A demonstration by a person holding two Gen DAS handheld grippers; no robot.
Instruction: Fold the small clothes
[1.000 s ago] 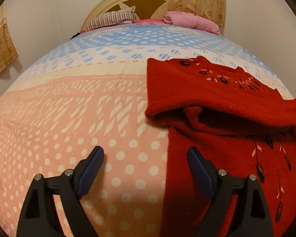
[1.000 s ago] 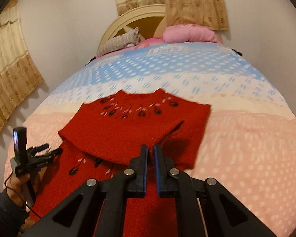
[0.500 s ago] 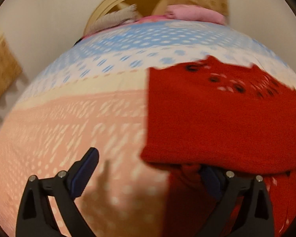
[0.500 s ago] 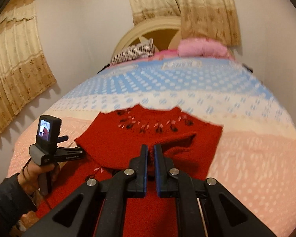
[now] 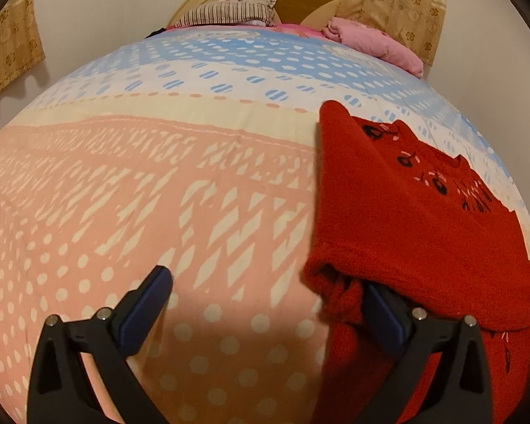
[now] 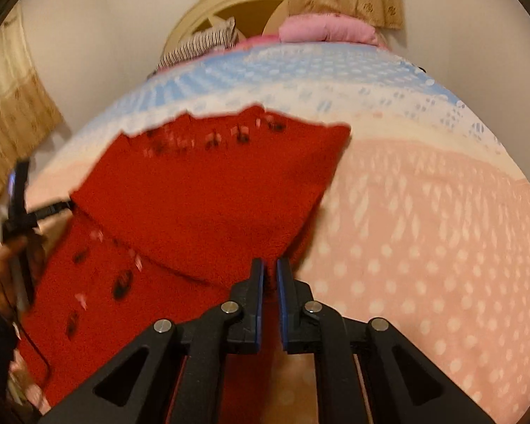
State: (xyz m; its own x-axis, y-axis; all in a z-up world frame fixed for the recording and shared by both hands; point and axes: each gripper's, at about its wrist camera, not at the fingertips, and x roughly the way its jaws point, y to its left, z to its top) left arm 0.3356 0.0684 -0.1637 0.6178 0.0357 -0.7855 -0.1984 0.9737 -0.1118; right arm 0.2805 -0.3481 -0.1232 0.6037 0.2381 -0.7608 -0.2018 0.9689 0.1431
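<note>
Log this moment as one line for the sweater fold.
garment: red sweater part-folded on bed | left gripper: jaws wide, one under fold edge | right gripper: jaws nearly shut, opening

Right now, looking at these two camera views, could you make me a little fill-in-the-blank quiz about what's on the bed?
1. The knitted garment lying on the bedspread is coloured ____.
2. The left gripper has its jaws wide ____.
3. At the headboard, beside the striped pillow, lies a bundle coloured ____.
4. The bedspread's far band, nearest the pillows, is coloured ____.

Missing words: red; open; pink; blue
</note>
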